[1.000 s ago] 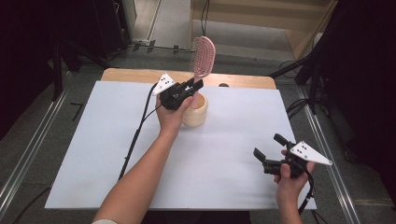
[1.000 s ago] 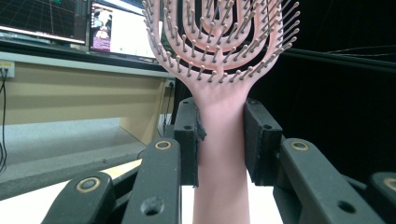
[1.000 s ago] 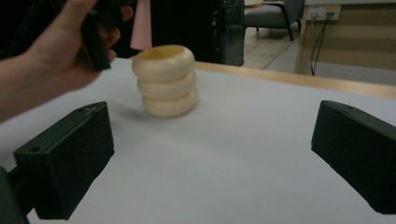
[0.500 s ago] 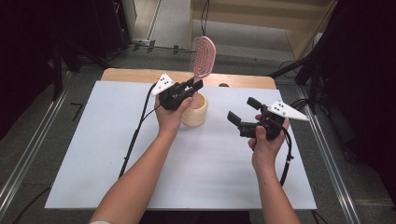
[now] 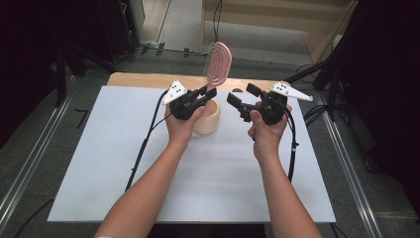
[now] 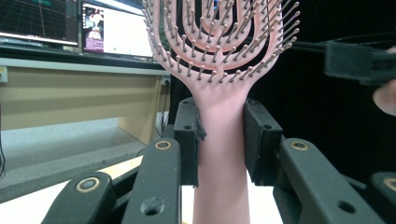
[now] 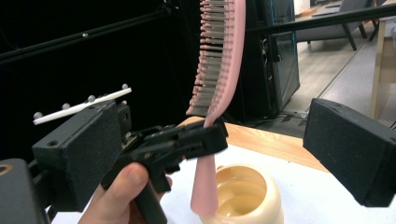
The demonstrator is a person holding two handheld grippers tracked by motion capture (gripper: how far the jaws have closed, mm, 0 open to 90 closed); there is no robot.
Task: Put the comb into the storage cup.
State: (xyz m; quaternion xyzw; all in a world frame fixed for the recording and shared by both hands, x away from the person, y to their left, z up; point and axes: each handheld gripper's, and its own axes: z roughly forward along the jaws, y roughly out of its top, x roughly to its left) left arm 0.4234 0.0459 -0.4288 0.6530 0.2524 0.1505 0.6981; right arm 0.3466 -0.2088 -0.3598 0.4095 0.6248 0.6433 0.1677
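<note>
Left gripper pinched the pink plastic hairbrush by its handle, upright above the cream round holder, seemingly for handover. Right gripper hovered beside it, jaws spread.

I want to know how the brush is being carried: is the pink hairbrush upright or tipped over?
Upright. The left gripper is shut on the pink hairbrush at its handle, bristle head up, handle end hanging over the cream pot.

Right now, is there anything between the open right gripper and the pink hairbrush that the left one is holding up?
Nothing visible. The right gripper faces the pink hairbrush across open air; the left gripper clamps its handle above the cream cup.
</note>
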